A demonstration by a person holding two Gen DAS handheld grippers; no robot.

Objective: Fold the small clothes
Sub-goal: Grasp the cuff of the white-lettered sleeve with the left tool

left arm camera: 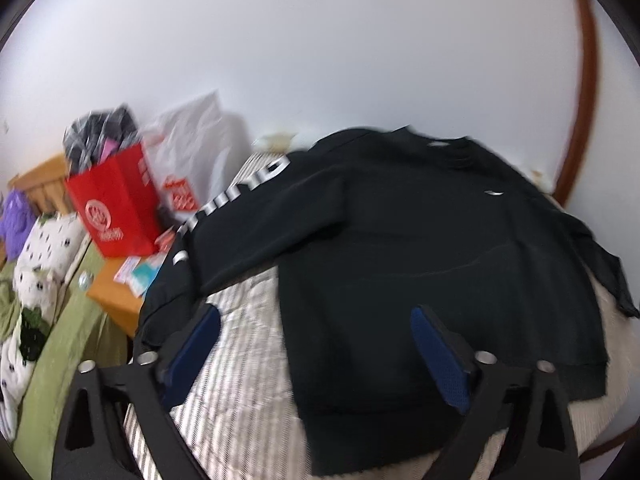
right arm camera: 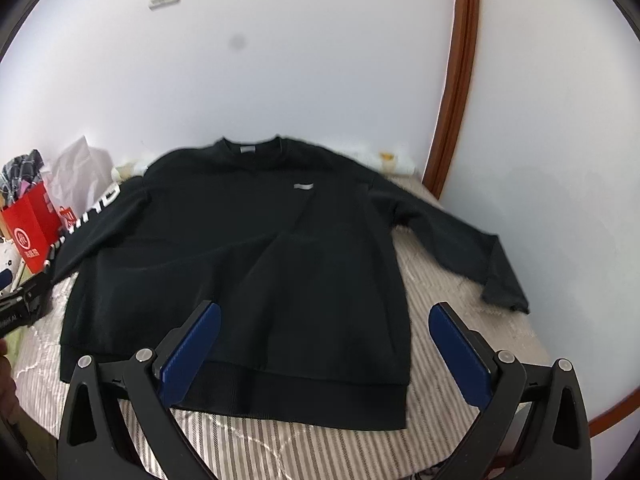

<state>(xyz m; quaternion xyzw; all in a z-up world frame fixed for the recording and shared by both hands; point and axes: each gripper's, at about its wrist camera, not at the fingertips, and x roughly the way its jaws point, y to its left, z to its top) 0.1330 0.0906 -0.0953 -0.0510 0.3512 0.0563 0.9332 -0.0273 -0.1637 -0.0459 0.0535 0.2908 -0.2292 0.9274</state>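
A black sweatshirt (right arm camera: 248, 264) lies flat on a striped bed (right arm camera: 460, 320). Left gripper (left arm camera: 316, 344) and right gripper (right arm camera: 324, 344) hover above its hem, jaws apart and empty.

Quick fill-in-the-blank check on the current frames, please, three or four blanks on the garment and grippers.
1. The black sweatshirt lies spread flat, front side ____.
2. White lettering runs along one ____ of it.
3. Both the left gripper and the right gripper stand ____, holding nothing.
4. The paper bag beside the bed is ____.

Missing words: up; sleeve; open; red
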